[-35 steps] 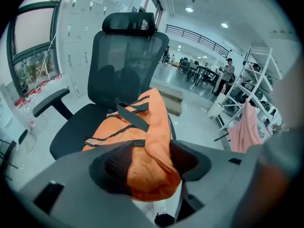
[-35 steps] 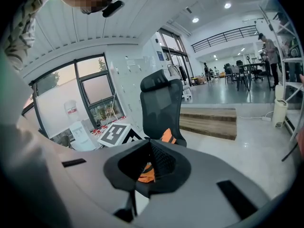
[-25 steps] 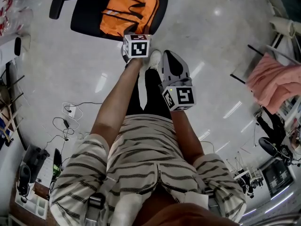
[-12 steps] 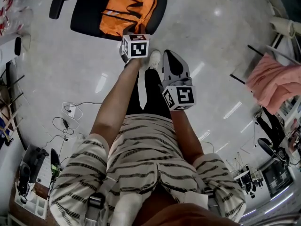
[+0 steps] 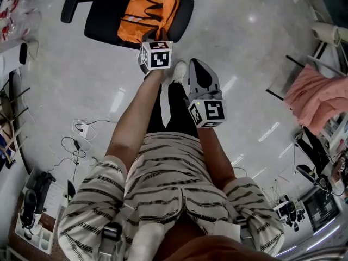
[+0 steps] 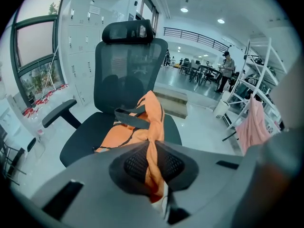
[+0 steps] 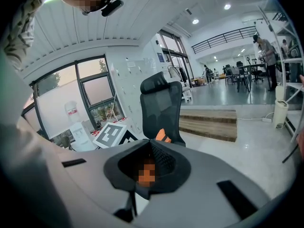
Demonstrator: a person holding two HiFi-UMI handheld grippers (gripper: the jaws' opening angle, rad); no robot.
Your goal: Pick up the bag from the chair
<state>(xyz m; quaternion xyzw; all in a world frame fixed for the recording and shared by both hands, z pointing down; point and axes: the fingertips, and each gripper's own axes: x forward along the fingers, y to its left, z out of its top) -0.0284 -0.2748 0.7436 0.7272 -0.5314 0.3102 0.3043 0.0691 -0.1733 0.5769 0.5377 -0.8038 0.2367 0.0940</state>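
An orange bag point(image 5: 142, 12) with dark straps lies on the seat of a black office chair point(image 5: 100, 23). My left gripper point(image 5: 149, 37) reaches down to the bag's near edge. In the left gripper view its jaws have just been closing and its pads point(image 6: 176, 164) pinch a twisted fold of the orange bag point(image 6: 135, 129), in front of the chair point(image 6: 128, 65). My right gripper point(image 5: 196, 64) hangs beside the person's legs, off the chair, shut with nothing in it. In the right gripper view the chair point(image 7: 161, 103) and a corner of the bag point(image 7: 163, 136) show ahead.
The person's shoe point(image 5: 178, 69) stands on the glossy floor just short of the chair. Cables point(image 5: 79, 137) lie on the floor at the left. A rack with pink cloth point(image 5: 315, 94) is at the right. A low wooden step point(image 7: 209, 120) lies beyond the chair.
The left gripper has stayed at the bag's near edge, and the bag's fabric there looks more bunched. The right gripper has not moved.
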